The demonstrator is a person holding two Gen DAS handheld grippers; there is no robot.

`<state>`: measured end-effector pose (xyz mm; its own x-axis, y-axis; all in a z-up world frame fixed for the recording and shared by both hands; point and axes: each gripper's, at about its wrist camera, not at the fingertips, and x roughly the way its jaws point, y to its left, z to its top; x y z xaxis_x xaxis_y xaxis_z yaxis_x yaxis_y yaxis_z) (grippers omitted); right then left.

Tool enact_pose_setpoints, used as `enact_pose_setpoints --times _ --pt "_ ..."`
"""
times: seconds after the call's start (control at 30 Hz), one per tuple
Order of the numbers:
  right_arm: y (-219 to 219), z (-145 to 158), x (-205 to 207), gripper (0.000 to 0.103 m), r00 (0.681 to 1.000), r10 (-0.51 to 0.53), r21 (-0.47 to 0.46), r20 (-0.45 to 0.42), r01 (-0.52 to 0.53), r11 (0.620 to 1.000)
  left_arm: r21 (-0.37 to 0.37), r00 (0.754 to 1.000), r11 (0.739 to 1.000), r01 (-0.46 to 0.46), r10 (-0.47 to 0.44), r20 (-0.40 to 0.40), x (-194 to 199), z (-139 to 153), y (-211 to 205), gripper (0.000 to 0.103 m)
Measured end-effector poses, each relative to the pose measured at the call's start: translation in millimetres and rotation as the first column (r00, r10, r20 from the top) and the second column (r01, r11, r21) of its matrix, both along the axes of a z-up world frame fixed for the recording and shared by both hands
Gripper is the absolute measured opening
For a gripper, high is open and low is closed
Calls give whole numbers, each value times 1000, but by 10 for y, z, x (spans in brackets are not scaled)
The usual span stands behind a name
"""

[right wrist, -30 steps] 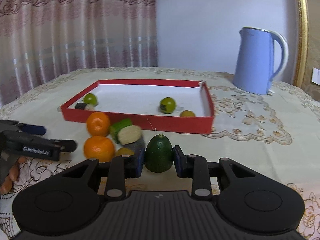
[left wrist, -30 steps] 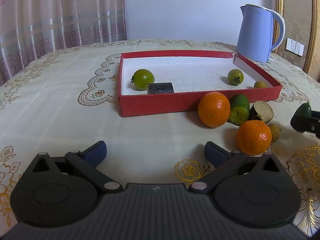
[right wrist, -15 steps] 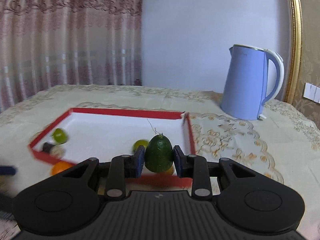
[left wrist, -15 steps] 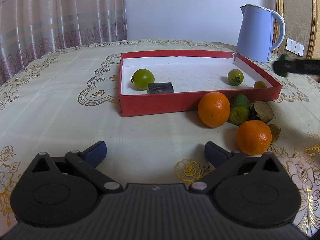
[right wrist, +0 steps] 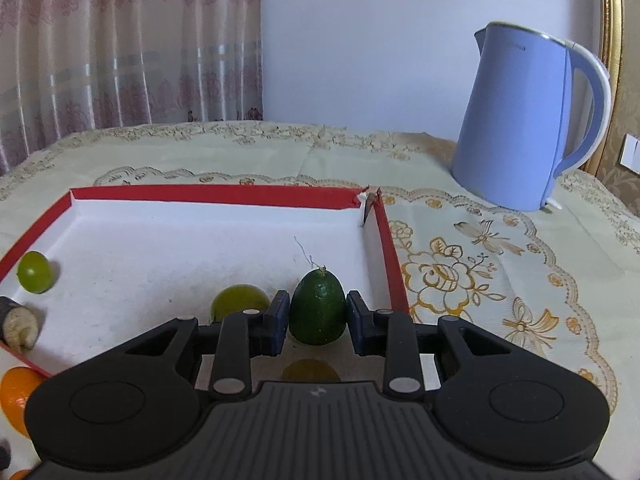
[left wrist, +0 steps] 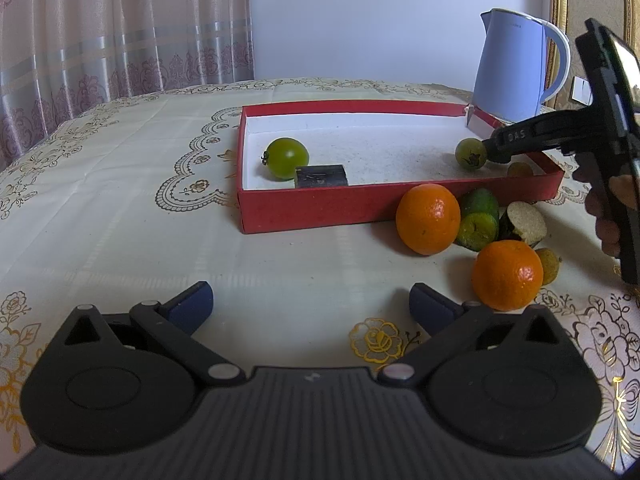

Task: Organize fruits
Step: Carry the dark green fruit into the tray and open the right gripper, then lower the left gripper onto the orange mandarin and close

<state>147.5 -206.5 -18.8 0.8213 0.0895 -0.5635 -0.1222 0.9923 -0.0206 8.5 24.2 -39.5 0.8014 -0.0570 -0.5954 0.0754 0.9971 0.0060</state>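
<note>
My right gripper (right wrist: 318, 318) is shut on a dark green egg-shaped fruit (right wrist: 317, 307) and holds it over the right end of the red tray (right wrist: 224, 194). A green fruit (right wrist: 239, 300) and a yellowish one (right wrist: 310, 370) lie just below it. In the left wrist view the tray (left wrist: 320, 206) holds a green tomato (left wrist: 287, 157), a dark block (left wrist: 321, 176) and a small green fruit (left wrist: 471, 153); the right gripper's arm (left wrist: 532, 138) reaches over its right end. My left gripper (left wrist: 310, 306) is open and empty over the cloth. Two oranges (left wrist: 428, 218) (left wrist: 507, 274) lie in front of the tray.
A blue kettle (right wrist: 528, 120) stands behind the tray's right corner. Green fruits (left wrist: 478, 216), a cut piece (left wrist: 524, 224) and a small yellowish fruit (left wrist: 549, 266) lie by the oranges. The table has a patterned cloth (left wrist: 120, 200); a curtain (left wrist: 120, 28) hangs behind.
My right gripper has carried the dark green fruit up from the table by the fruit pile and forward over the tray's right end. The left gripper has not moved.
</note>
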Motion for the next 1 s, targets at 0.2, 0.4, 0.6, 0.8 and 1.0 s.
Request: enact_pose_setpoints --times 0.2,0.4,0.6,0.8,1.0 --pt "-35 5 -29 30 1000 -14 10 2 13 1000 0 1000 1000 0 0 0 1 0 2 103" --pt "-223 221 -549 56 995 -29 97 97 19 995 0 1000 1000 0 0 0 1 1 1 103" --pt "-342 236 -1234 64 985 -19 85 169 5 996 0 1000 1000 0 0 0 1 1 1 103" --pt "-313 42 -1336 65 997 9 53 77 -13 998 0 1000 1000 0 0 0 1 1 1 103" --pt "-357 -158 -1132 68 999 -18 99 -28 21 995 -2 1000 1000 0 0 1 1 3 1 103"
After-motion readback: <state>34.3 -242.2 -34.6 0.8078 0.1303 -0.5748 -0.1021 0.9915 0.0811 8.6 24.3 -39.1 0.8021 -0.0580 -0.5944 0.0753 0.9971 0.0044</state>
